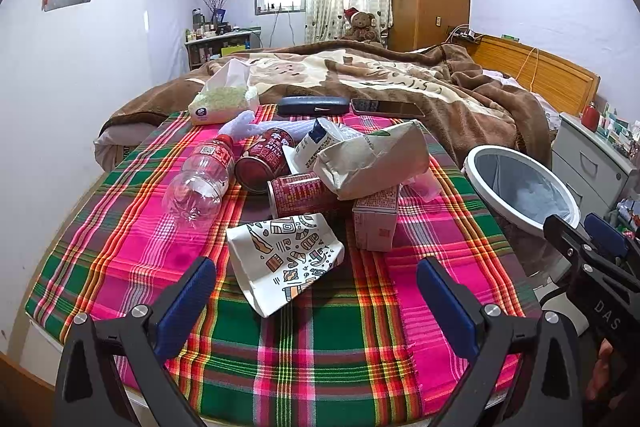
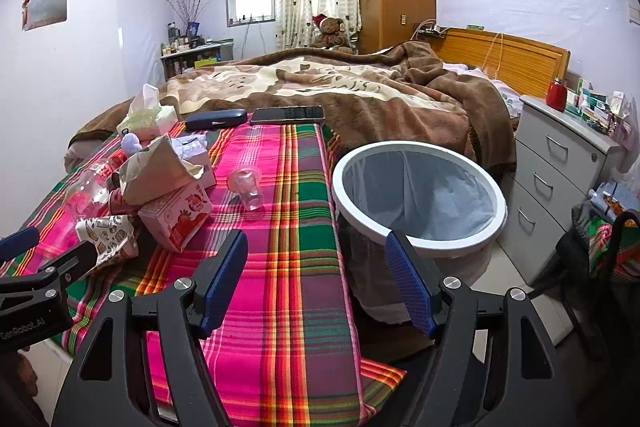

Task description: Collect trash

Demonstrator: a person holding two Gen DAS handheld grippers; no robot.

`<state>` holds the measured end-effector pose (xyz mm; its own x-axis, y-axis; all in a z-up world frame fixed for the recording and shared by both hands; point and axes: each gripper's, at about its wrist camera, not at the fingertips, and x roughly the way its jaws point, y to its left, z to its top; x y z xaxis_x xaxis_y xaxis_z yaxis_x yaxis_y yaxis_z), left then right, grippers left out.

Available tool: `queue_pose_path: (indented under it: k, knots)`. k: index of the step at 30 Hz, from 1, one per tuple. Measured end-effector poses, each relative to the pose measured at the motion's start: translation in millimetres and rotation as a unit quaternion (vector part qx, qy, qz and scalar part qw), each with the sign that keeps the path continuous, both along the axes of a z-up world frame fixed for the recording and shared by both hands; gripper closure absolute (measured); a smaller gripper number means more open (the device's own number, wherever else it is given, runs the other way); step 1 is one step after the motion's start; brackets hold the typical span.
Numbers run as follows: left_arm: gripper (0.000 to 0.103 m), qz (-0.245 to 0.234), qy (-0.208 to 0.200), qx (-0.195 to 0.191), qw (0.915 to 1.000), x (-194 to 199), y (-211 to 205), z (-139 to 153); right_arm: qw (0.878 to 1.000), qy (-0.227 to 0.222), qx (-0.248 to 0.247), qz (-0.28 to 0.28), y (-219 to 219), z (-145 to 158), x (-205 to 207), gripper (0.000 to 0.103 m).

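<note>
A heap of trash lies on the plaid cloth (image 1: 120,259): a patterned paper bag (image 1: 284,263), a clear plastic bottle (image 1: 200,179), two red cans (image 1: 264,163), a pink carton (image 1: 376,219) and a crumpled brown paper bag (image 1: 372,163). My left gripper (image 1: 316,291) is open, its fingers just short of the patterned bag. My right gripper (image 2: 316,275) is open and empty, hovering over the cloth's right edge beside the white-rimmed bin (image 2: 420,187). A clear plastic cup (image 2: 246,187) lies on its side on the cloth. The right gripper (image 1: 584,239) also shows in the left wrist view.
A tissue pack (image 1: 224,99), a dark glasses case (image 1: 312,105) and a phone (image 1: 386,109) lie at the cloth's far edge by the brown blanket (image 2: 360,87). A grey drawer unit (image 2: 560,163) stands right of the bin. A bag (image 2: 612,239) sits on the floor at far right.
</note>
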<state>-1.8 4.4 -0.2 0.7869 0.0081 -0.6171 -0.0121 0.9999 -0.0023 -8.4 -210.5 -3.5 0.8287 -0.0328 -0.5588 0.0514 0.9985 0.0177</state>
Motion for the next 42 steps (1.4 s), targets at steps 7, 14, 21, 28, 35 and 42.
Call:
queue_pose_path:
  k: [7,14,21,28,35,42]
  knots:
    - [0.001,0.001,0.000,0.000,1.0000,-1.2,1.1,1.0,1.000,-0.001,0.000,0.001,-0.1,0.0,0.1,0.030]
    - [0.001,0.001,0.000,-0.001,1.0000,-2.5,1.6,1.7,1.000,-0.001,-0.001,0.001,0.1,0.0,0.4,0.030]
    - [0.001,0.001,0.000,0.001,1.0000,-2.7,1.6,1.5,1.000,0.000,-0.002,0.000,0.0,-0.5,0.8,0.030]
    - [0.001,0.002,0.000,0.001,1.0000,-2.2,2.1,1.4,1.000,0.000,-0.003,-0.001,-0.4,-0.8,1.2,0.030]
    - [0.001,0.001,0.000,0.001,1.0000,-1.9,2.2,1.1,1.000,0.000,-0.003,-0.001,-0.4,-0.7,1.3,0.030]
    - [0.001,0.003,0.001,0.002,1.0000,0.0,1.5,-0.3,1.000,0.000,-0.004,-0.001,0.3,-0.9,1.5,0.030]
